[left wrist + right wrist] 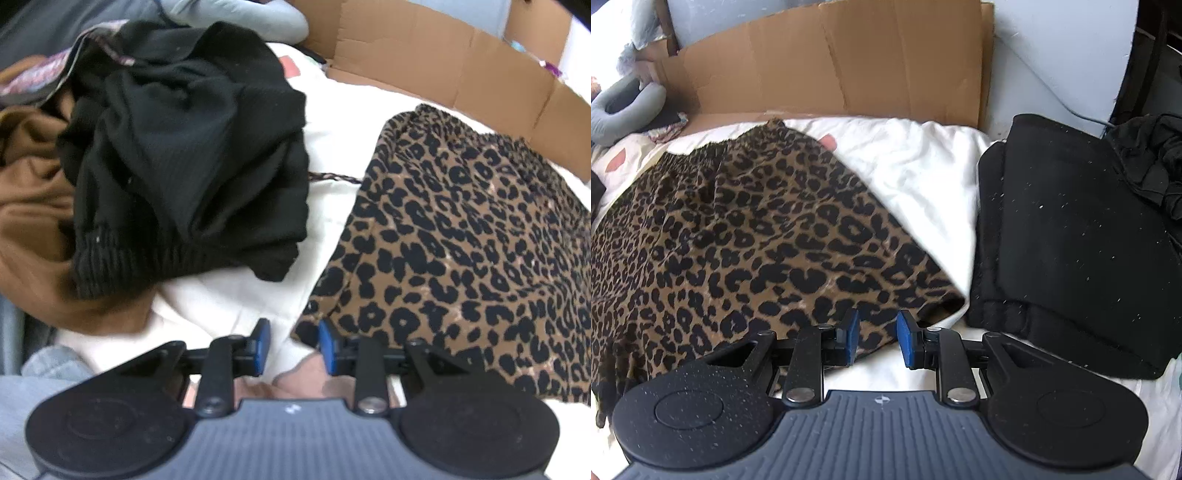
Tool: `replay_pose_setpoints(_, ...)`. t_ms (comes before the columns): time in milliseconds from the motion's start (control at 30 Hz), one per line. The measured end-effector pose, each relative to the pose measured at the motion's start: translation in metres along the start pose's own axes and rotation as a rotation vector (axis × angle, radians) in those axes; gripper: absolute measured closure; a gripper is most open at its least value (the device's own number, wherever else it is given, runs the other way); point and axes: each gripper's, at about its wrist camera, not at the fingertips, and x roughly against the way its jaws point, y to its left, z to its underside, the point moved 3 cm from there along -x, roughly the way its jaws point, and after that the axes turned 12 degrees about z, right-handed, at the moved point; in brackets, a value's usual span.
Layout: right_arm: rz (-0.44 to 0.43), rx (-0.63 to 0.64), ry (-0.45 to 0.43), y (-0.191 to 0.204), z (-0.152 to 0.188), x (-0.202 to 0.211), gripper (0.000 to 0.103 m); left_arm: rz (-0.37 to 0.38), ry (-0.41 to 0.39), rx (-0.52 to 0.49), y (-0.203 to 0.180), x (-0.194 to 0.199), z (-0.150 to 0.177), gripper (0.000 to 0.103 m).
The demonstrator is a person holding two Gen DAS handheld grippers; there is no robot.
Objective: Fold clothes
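Observation:
A leopard-print garment (461, 236) (731, 229) lies spread flat on the white bedding (236, 295) (916, 173), its gathered waistband toward the cardboard. In the left wrist view my left gripper (295, 345) hovers at the garment's near left corner, and that corner reaches into the gap beside the right blue pad. Its pads stand apart and press on nothing. In the right wrist view my right gripper (878, 338) hangs over the garment's near right corner. The hem lies below the gap between the separated blue pads, with no cloth pinched.
A crumpled black ribbed knit (192, 155) sits on a brown garment (29, 229) at the left. A folded black garment (1071, 240) and loose black cloth (1152, 158) lie at the right. Flattened cardboard (443, 62) (831, 66) lines the back. A grey neck pillow (624, 107) is far left.

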Motion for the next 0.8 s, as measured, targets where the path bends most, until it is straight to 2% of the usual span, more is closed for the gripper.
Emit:
replay_pose_setpoints(133,0.004,0.001,0.004,0.003,-0.002,0.002,0.075,0.031,-0.026,-0.001,-0.001,-0.002,0.004,0.079)
replay_pose_setpoints(233,0.002,0.016,0.010,0.008,-0.004,0.003,0.075,0.044,-0.031,-0.005,-0.002,-0.007,0.006,0.079)
replay_pose_setpoints(300,-0.005,0.027,0.017,0.013,-0.006,0.004,0.075,0.061,-0.044,0.026,0.003,-0.007,0.006,0.079)
replay_pose_setpoints(500,-0.024,0.095,-0.007,0.029,-0.010,0.010,0.075,0.074,-0.054,0.052,0.005,-0.008,0.007,0.079)
replay_pose_setpoints(800,-0.030,0.094,-0.011,0.032,-0.011,0.010,0.074,0.074,-0.054,0.047,0.002,-0.008,0.003,0.080)
